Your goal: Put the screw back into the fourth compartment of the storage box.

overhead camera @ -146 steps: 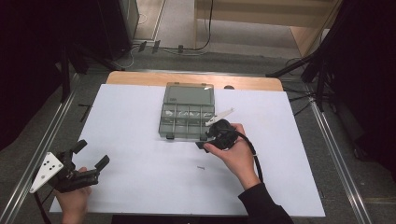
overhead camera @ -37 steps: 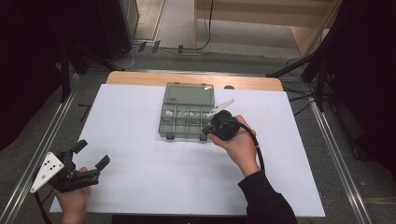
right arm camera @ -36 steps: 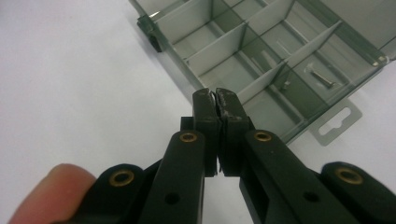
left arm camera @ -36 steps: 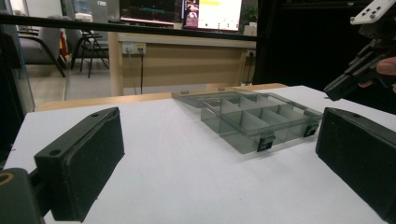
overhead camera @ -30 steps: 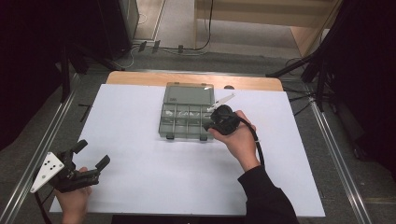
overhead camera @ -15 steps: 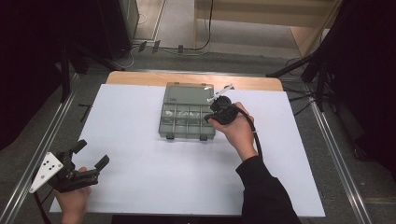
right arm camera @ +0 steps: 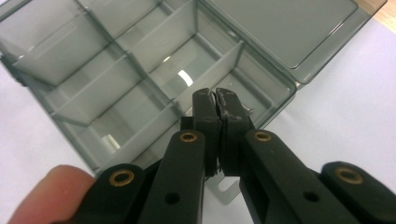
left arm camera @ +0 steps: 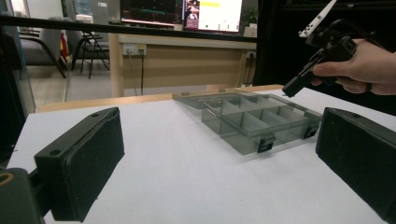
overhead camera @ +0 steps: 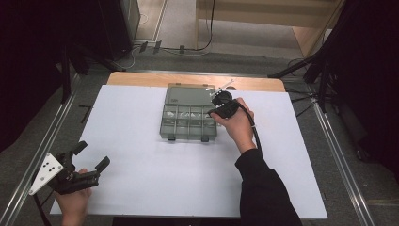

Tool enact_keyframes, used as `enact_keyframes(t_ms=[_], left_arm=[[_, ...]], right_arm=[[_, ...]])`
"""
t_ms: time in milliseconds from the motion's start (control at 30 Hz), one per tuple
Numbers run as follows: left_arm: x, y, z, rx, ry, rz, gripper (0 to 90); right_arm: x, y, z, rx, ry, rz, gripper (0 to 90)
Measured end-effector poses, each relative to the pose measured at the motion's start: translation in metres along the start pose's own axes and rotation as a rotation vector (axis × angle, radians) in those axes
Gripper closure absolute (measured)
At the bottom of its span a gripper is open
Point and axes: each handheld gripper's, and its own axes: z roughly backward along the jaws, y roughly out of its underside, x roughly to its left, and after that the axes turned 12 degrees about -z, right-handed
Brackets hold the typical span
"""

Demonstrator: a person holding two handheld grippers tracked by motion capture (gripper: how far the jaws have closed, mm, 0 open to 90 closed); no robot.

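High view: the grey compartment box [overhead camera: 189, 113] lies open at upper centre of the white table [overhead camera: 141, 141], its lid folded back, while the right gripper [overhead camera: 217, 107] sits at its right edge with the tips hidden by the hand, and the left gripper [overhead camera: 89, 157], jaws apart, rests at lower left. Left gripper view: both black jaws stand wide with nothing between, cut off by the frame edges, the box right of centre. Right gripper view: the right gripper [right arm camera: 215, 100] has its jaws pressed together over a near-right compartment; whether something small is pinched there is hard to make out.

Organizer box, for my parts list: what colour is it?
Translucent smoky grey box, seen best in the right gripper view.
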Motion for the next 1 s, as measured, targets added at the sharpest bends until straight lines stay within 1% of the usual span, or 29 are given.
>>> enact_keyframes(t_ms=[33, 267, 367, 467, 500, 667, 700, 733, 767, 800, 867, 933, 1000], left_arm=[[0.000, 0.000, 0.000, 0.001, 0.001, 0.001, 1.2], [0.000, 0.000, 0.000, -0.003, -0.001, -0.001, 1.2], [0.000, 0.000, 0.000, -0.004, -0.001, -0.002, 1.2], [0.000, 0.000, 0.000, -0.004, -0.002, -0.002, 1.2], [0.000, 0.000, 0.001, -0.004, -0.002, -0.002, 1.2], [0.000, -0.001, 0.001, -0.007, -0.004, -0.003, 1.2], [0.000, -0.001, 0.001, -0.006, -0.004, -0.006, 1.2], [0.000, -0.001, 0.001, -0.008, -0.004, -0.006, 1.2], [0.000, -0.001, 0.001, -0.008, -0.005, -0.005, 1.2], [0.000, -0.001, 0.001, -0.007, -0.004, -0.004, 1.2], [0.000, 0.000, 0.001, -0.006, -0.004, -0.004, 1.2], [0.000, -0.001, 0.001, -0.008, -0.004, -0.004, 1.2], [0.000, -0.001, 0.001, -0.006, -0.004, -0.005, 1.2]], right_arm=[[-0.001, -0.001, -0.002, 0.010, 0.000, -0.004, 89.5], [-0.003, -0.004, -0.013, 0.023, 0.004, -0.005, 89.5], [-0.002, -0.004, -0.016, 0.028, 0.009, -0.010, 89.5], [-0.003, -0.005, -0.018, 0.035, 0.012, -0.005, 89.5], [-0.004, -0.005, -0.018, 0.037, 0.012, -0.010, 89.5], [-0.004, -0.004, -0.020, 0.040, 0.009, -0.006, 88.7], [-0.004, -0.004, -0.019, 0.037, -0.001, -0.011, 86.7], [-0.004, -0.005, -0.018, 0.030, -0.013, -0.019, 77.8], [-0.004, -0.005, -0.016, 0.022, -0.022, -0.027, 70.8], [-0.004, -0.005, -0.014, 0.025, -0.027, -0.035, 65.9], [-0.003, -0.005, -0.011, 0.018, -0.026, -0.039, 57.5], [-0.004, -0.003, -0.007, 0.013, -0.041, -0.041, 51.3], [-0.003, -0.002, -0.003, -0.003, -0.050, -0.049, 44.1]])
